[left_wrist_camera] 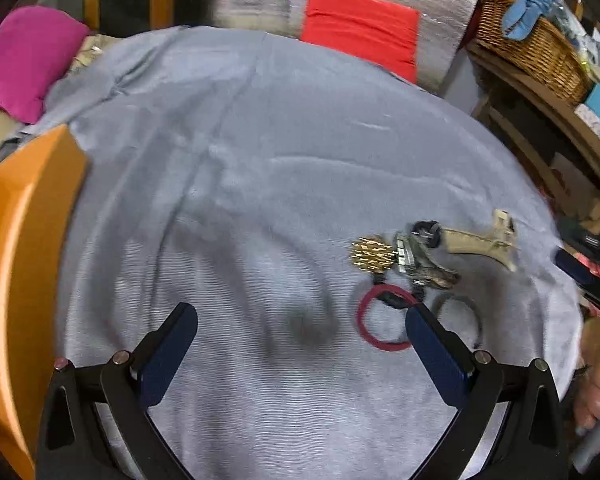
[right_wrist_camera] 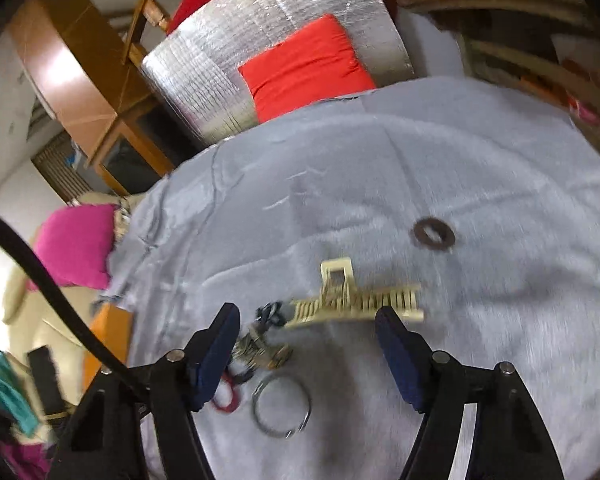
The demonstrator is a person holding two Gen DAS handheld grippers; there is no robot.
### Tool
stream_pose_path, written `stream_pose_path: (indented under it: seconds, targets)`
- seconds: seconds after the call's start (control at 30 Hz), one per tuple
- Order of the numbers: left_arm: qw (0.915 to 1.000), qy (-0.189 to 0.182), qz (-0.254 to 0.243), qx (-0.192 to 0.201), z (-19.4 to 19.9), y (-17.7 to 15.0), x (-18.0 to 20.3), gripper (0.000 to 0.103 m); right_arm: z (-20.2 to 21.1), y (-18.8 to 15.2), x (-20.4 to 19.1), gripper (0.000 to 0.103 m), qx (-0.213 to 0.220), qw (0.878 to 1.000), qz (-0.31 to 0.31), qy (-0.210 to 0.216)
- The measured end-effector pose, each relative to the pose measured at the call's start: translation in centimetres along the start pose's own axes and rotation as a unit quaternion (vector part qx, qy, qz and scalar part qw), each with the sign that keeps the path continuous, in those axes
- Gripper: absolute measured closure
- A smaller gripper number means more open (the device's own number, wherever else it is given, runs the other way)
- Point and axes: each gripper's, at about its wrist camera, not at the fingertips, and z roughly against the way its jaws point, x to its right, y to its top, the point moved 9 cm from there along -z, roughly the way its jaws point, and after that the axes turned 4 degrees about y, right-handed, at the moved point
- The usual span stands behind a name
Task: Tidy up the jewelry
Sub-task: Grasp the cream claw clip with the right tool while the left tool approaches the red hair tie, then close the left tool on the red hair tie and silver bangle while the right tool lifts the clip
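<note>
A pile of jewelry lies on the grey cloth [left_wrist_camera: 260, 160]. In the left wrist view I see a gold spiky brooch [left_wrist_camera: 371, 255], a cream hair claw [left_wrist_camera: 480, 240], a red bangle [left_wrist_camera: 384, 318], a grey ring bangle [left_wrist_camera: 458, 312] and a dark tangled piece [left_wrist_camera: 424, 256]. My left gripper [left_wrist_camera: 300, 320] is open and empty, above the cloth, left of the pile. In the right wrist view my right gripper [right_wrist_camera: 308, 320] is open and empty, just above the cream claw [right_wrist_camera: 356, 300], the silver bangle [right_wrist_camera: 282, 404] and the red bangle [right_wrist_camera: 226, 400]. A dark ring [right_wrist_camera: 434, 233] lies apart, farther back.
An orange wooden box [left_wrist_camera: 24, 248] stands at the table's left edge. A red cushion [left_wrist_camera: 360, 28] and foil roll [right_wrist_camera: 228, 64] lie behind the table. A wicker basket [left_wrist_camera: 536, 48] sits on shelves at the right. A pink cushion [left_wrist_camera: 24, 56] is at the far left.
</note>
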Motion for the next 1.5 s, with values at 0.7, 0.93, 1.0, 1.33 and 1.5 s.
stream_pose_path:
  seconds: [0.7, 0.93, 1.0, 1.33, 1.5]
  targets:
    - [0.9920, 0.002, -0.126, 0.012, -0.3, -0.8, 3.6, 0.000, -5.8, 0.6, 3.9, 0.075, -0.035, 0.997, 0.016, -0.073]
    - [0.9766, -0.039, -0.208, 0.037, 1.2, -2.3, 9.2, 0.000, -3.5, 1.8, 5.2, 0.075, -0.011, 0.997, 0.001, -0.077]
    - [0.9741, -0.048, -0.218, 0.035, 0.8, -2.5, 10.7, 0.000, -3.1, 1.8, 5.7, 0.075, -0.009, 0.997, -0.002, -0.081]
    - [0.9724, -0.058, -0.226, -0.012, -2.8, -2.7, 13.8, 0.000, -1.2, 2.5, 8.2, 0.075, 0.003, 0.996, -0.034, -0.077]
    - [0.9724, -0.045, -0.227, -0.030, -5.4, -2.9, 13.6, 0.000, -0.9, 2.5, 8.4, 0.075, 0.003, 0.997, -0.043, -0.069]
